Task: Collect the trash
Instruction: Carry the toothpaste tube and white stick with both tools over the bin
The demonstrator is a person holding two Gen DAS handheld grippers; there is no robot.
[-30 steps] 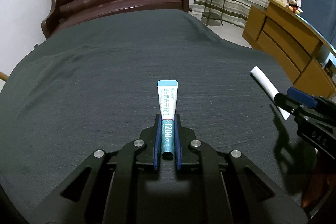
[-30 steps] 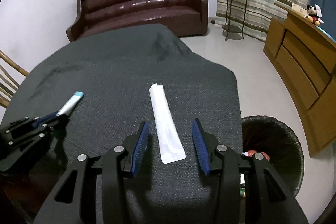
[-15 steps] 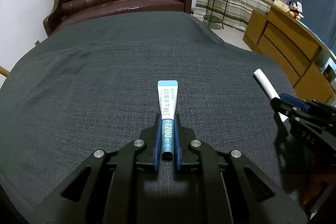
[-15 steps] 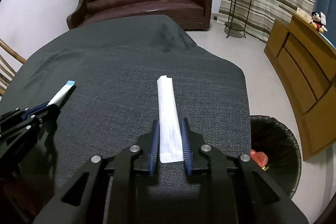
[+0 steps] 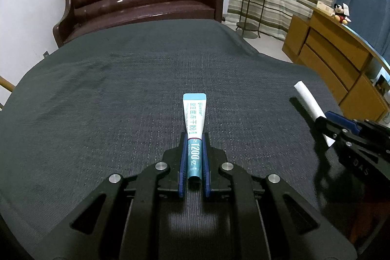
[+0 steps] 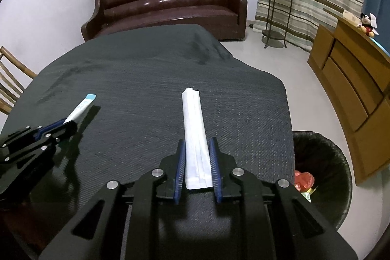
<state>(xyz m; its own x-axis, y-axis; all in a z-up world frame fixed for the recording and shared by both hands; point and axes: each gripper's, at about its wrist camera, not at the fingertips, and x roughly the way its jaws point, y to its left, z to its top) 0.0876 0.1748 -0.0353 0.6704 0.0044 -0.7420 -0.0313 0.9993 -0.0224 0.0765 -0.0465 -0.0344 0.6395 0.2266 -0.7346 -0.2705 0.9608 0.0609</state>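
White paper wrapper (image 6: 195, 135) clamped in right gripper (image 6: 197, 150), long axis straight ahead, lifted over table's right edge; trash bin (image 6: 341, 162) just right, below. Teal sachet (image 5: 194, 128) clamped likewise in left gripper (image 5: 194, 150), farther from bin. Dark tablecloth (image 6: 146, 70) between; path unobstructed.

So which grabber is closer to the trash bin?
Right. The right gripper, holding the white wrapper, sits beside the bin; the left gripper is across the table.
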